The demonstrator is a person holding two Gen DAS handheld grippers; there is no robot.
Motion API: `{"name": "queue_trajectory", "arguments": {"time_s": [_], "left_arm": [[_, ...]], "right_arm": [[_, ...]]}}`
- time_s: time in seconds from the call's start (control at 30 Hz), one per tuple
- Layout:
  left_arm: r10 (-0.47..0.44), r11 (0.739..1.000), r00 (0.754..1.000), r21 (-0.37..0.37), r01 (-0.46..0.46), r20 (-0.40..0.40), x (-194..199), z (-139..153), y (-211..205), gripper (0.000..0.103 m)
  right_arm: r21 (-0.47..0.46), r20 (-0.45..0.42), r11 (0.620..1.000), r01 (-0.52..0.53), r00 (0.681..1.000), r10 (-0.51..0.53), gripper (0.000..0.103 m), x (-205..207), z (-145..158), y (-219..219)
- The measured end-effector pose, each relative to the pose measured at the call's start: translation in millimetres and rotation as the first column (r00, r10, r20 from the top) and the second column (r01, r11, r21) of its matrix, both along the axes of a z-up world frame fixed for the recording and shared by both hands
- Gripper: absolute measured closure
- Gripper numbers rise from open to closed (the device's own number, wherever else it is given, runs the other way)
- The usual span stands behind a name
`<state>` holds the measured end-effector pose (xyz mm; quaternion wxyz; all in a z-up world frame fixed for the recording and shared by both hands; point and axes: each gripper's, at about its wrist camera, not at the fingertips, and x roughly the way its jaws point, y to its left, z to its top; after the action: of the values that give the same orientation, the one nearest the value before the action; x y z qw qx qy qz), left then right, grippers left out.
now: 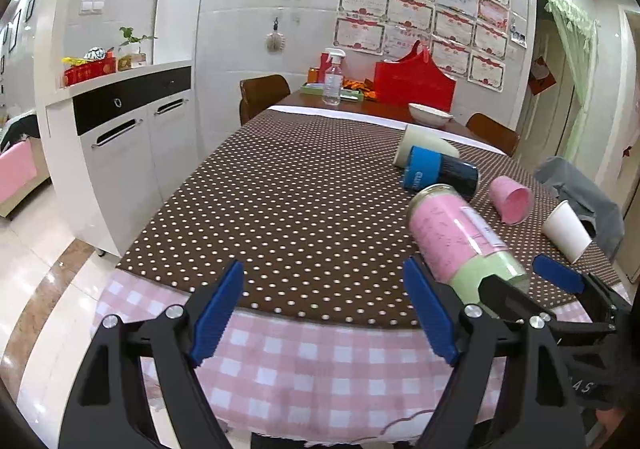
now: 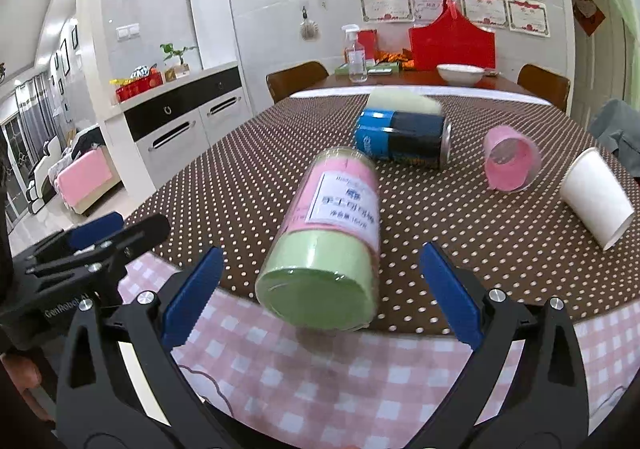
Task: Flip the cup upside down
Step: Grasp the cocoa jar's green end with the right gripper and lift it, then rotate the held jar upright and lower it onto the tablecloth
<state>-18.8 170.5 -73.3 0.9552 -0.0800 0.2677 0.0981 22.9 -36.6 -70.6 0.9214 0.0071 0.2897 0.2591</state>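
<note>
Several cups lie on their sides on the dotted brown tablecloth (image 2: 248, 185). A pink-and-green jar (image 2: 332, 241) lies nearest, its green end toward me, between the spread fingers of my open right gripper (image 2: 320, 289); it also shows in the left wrist view (image 1: 460, 237). Behind it lie a blue-and-black can (image 2: 404, 141), a cream cup (image 2: 400, 101), a pink cup (image 2: 510, 159) and a white paper cup (image 2: 596, 197). My left gripper (image 1: 328, 313) is open and empty over the table's near edge, left of the jar. The right gripper (image 1: 520, 281) shows beside the jar.
A pink checked cloth (image 1: 320, 369) hangs over the near table edge. At the far end stand a white bowl (image 1: 430, 115), a spray bottle (image 1: 333, 79) and a red bag (image 1: 414, 83). A grey cloth (image 1: 580, 193) lies at right. A white cabinet (image 1: 120, 137) stands left.
</note>
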Motion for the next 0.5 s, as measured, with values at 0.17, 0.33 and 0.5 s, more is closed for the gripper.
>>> {"name": "queue_trajectory", "arguments": {"time_s": [0.17,0.33,0.5], "left_arm": [[0.022,1.000,1.000,0.003,-0.022,-0.006,4,-7,7,0.023],[0.033,0.999,0.999,0.012,-0.033,-0.031,9,-13,12,0.023],[0.044,0.999,0.998,0.016,-0.043,-0.035,10,-15,13,0.023]], "right_arm": [[-0.003,-0.029,1.000,-0.004,1.000,0.004,0.006,5,-12,7],[-0.009,-0.045,1.000,-0.003,0.999,0.002,0.007,8,-21,13],[-0.010,-0.055,1.000,-0.004,0.998,0.003,0.007,12,-25,15]]}}
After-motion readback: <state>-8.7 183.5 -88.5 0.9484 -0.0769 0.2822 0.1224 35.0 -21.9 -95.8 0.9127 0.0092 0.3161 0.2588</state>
